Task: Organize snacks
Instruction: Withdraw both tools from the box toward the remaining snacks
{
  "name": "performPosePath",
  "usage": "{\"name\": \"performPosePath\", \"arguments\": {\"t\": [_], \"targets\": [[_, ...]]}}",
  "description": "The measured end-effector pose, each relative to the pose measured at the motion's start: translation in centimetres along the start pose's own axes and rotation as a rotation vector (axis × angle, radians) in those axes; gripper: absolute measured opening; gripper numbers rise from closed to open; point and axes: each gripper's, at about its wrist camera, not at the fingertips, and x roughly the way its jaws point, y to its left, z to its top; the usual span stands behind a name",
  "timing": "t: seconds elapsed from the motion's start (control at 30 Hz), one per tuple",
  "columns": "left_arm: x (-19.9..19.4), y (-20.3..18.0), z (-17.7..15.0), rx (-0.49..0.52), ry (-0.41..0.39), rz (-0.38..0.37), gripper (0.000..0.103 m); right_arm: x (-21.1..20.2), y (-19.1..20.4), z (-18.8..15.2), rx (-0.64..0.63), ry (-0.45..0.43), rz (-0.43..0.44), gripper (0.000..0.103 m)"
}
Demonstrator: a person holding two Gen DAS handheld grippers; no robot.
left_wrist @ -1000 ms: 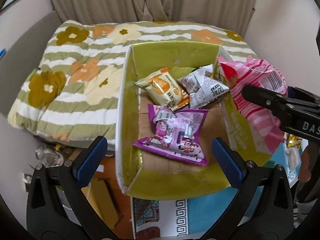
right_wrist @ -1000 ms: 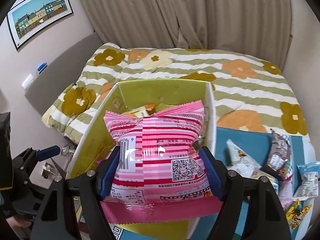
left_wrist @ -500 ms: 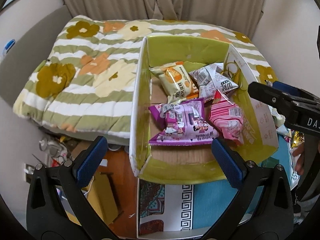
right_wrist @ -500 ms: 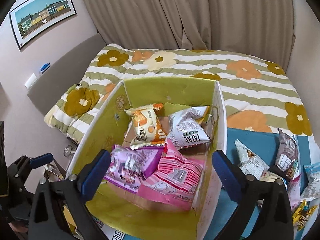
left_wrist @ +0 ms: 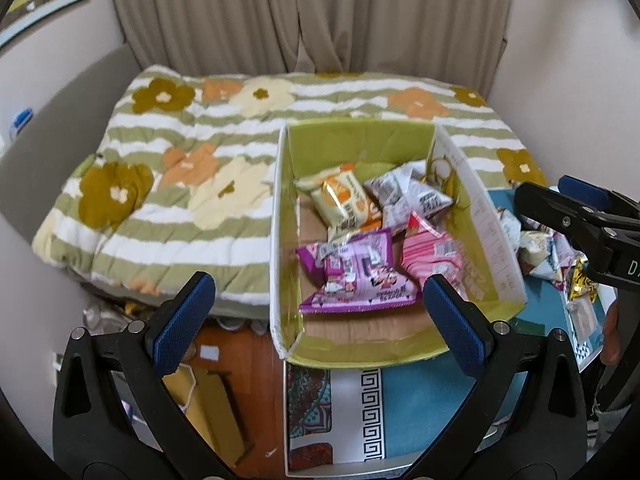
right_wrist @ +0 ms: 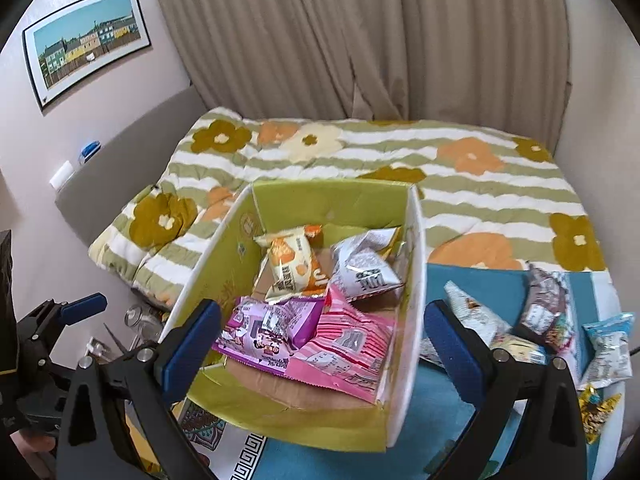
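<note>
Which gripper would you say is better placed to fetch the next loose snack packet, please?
Right. The right gripper, jaws open and empty, sits beside the loose foil snack packets on the blue tabletop. The left gripper, also open, is across the green cardboard box.

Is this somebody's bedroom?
Probably yes: there is a bed under a green-striped flowered quilt, long beige curtains behind it, and a framed picture of colourful houses on the wall.

We see a flowered quilt [right_wrist: 460, 164] before beige curtains [right_wrist: 360, 36]; a framed townscape picture [right_wrist: 86, 46] hangs on the wall.
</note>
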Motion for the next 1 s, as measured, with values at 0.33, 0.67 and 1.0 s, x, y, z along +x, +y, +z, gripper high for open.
{"name": "performPosePath", "arguments": {"t": [0.33, 0.67, 1.0], "targets": [[-5.0, -2.0, 0.3, 0.027, -0.143, -0.042, 0.103, -7.5, -1.3, -0.7, 0.028, -0.141, -0.157, 0.101], [-7.1, -8.4, -1.3, 0.056, -0.175, -0.101, 0.103, -13.1, -6.1, -4.5, 0.094, -0.204, -0.238, 0.101], [-7.1, -18.3, -3.4, 0.027, -0.157, -0.125, 0.103, -17.7, -13.9, -8.5, 0.099, -0.199, -0.242, 0.101]]}}
